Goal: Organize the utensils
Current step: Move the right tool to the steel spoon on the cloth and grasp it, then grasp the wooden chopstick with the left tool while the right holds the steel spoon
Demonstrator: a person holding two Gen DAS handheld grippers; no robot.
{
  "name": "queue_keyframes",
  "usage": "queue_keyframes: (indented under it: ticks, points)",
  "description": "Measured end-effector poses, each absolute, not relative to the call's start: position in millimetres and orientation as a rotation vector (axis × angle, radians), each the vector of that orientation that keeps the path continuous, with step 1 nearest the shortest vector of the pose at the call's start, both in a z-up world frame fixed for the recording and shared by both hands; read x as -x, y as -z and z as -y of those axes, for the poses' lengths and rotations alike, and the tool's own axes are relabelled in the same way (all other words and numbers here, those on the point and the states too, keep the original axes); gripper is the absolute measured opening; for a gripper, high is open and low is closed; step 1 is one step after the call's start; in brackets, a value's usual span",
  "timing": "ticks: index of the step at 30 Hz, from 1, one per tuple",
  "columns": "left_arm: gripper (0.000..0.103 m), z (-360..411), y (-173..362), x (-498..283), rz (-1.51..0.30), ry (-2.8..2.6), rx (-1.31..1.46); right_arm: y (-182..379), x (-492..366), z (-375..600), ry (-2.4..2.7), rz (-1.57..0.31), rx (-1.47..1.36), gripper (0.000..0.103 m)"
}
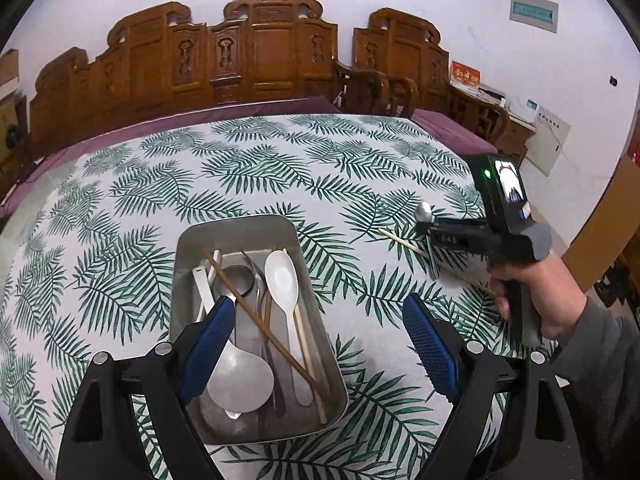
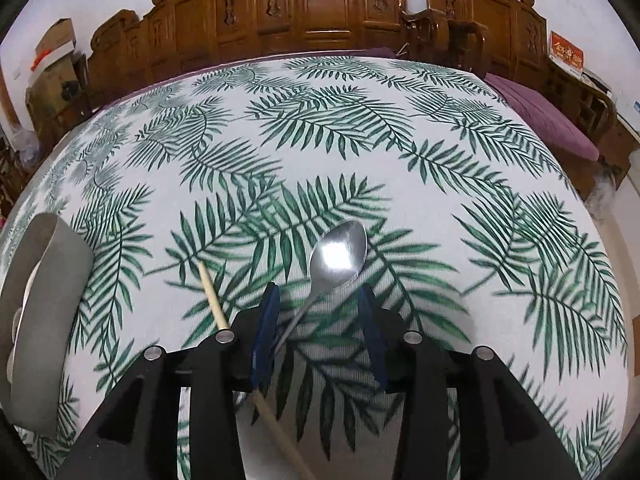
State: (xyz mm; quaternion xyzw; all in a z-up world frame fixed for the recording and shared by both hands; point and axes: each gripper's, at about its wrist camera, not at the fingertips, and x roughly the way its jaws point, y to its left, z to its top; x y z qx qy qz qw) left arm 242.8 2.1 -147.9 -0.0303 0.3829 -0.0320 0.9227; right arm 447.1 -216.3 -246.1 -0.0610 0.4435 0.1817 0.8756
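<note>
Between the right gripper's parted pads lies a spoon ungripped; only left view shows the tray's contents

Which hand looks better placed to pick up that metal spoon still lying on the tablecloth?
The right: its claw straddles the metal spoon handle, jaws apart. The left claw hovers open over the metal tray.

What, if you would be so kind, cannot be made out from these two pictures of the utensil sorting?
- Metal spoon: in the right wrist view its handle end disappears behind the right hand-held gripper, so pad contact is unclear.
- Chopstick on the cloth: its middle is hidden under the same gripper.
- Metal tray: the lower utensils are buried under the ladle in the left wrist view.
- Tray in the right wrist view: cut off by the left edge.
</note>
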Motion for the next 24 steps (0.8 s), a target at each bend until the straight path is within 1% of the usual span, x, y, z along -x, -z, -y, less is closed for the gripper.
queue_keyframes:
  ticks: [4,6,7,8,9,10,17,24]
  points:
    - [0.082,8,146,-250,-0.791,0.070,0.044,246,-461,217,-0.399,-0.930,0.108,0.043]
    - [0.082,12,144,-254,-0.787,0.074,0.045,246,-465,219,-0.404,-0.930,0.092,0.039]
    - [0.082,15,143,-256,-0.785,0.077,0.047,246,-466,221,-0.399,-0.929,0.089,0.030]
    - [0.082,17,143,-258,-0.782,0.081,0.046,246,-467,223,-0.402,-0.931,0.083,0.017]
    - [0.082,20,143,-260,-0.780,0.083,0.044,247,-469,227,-0.417,-0.939,0.056,0.011]
    - [0.082,24,144,-263,-0.782,0.084,0.041,247,-470,230,-0.430,-0.944,0.033,0.009]
    - [0.082,42,152,-275,-0.807,0.099,0.028,241,-464,239,-0.512,-0.943,-0.020,0.001]
    - [0.082,60,161,-290,-0.835,0.118,0.032,215,-449,257,-0.564,-0.903,-0.025,0.001]
